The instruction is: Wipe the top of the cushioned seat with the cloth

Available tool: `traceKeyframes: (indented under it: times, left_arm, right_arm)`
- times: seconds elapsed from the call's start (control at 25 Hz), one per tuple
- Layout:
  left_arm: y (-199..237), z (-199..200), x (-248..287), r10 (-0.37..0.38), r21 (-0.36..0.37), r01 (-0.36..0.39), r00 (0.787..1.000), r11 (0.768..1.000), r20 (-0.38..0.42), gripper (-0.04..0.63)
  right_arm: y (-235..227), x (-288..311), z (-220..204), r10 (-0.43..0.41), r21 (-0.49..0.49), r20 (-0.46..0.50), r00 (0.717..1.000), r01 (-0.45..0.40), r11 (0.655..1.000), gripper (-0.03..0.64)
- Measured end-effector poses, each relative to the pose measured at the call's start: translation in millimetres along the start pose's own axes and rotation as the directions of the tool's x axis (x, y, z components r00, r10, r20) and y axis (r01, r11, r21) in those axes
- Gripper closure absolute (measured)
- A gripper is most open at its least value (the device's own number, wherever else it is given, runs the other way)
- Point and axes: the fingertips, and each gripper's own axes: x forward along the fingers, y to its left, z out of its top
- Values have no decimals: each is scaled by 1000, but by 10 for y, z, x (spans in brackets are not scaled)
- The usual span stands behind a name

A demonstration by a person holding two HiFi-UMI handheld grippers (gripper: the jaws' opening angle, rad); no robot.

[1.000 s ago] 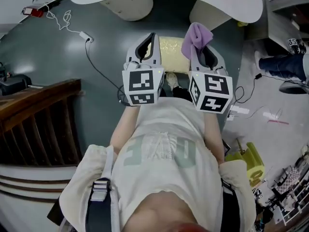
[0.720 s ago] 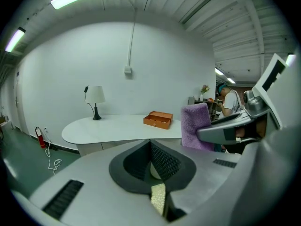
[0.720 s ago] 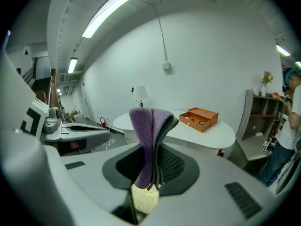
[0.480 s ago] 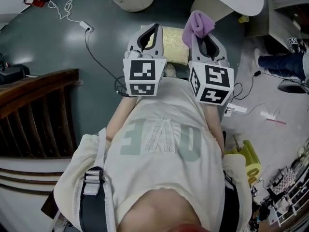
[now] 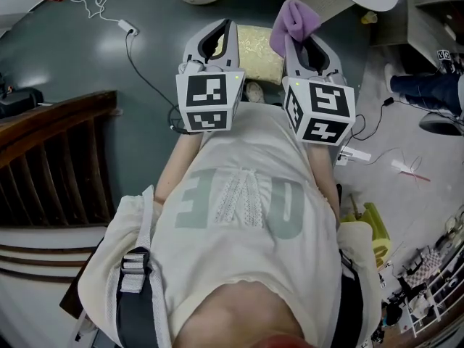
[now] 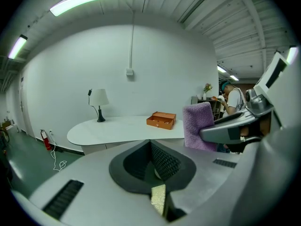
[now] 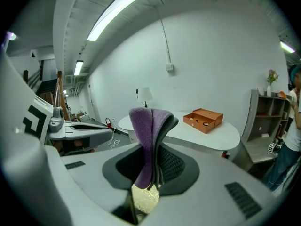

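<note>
Cloth (image 5: 295, 22) stands pinched upright in the right tool (image 5: 297, 42), folded so that a pad sticks out for wiping. Left tool (image 5: 221, 31) rides alongside, jaws together on nothing. Seat (image 5: 259, 58) lies below between them, apparently not yet touched.

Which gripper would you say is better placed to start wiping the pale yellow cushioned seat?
Right, most likely. The right gripper is already shut on the purple terry cloth, beside the pale yellow cushioned seat. The left gripper is shut on nothing.
</note>
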Motion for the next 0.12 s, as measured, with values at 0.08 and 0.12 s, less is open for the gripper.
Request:
traceKeyframes:
  times: [0.08,0.12]
  left_arm:
    - [-36,-21,-6,8,4,-8,1000,1000,1,589]
    - [-58,-37,-10,11,5,-11,1000,1000,0,589]
  right_arm:
    - [-25,-14,-45,9,1,-1,1000,-9,1000,529]
    - [-39,-23,-74,13,2,-3,1000,-13,1000,529]
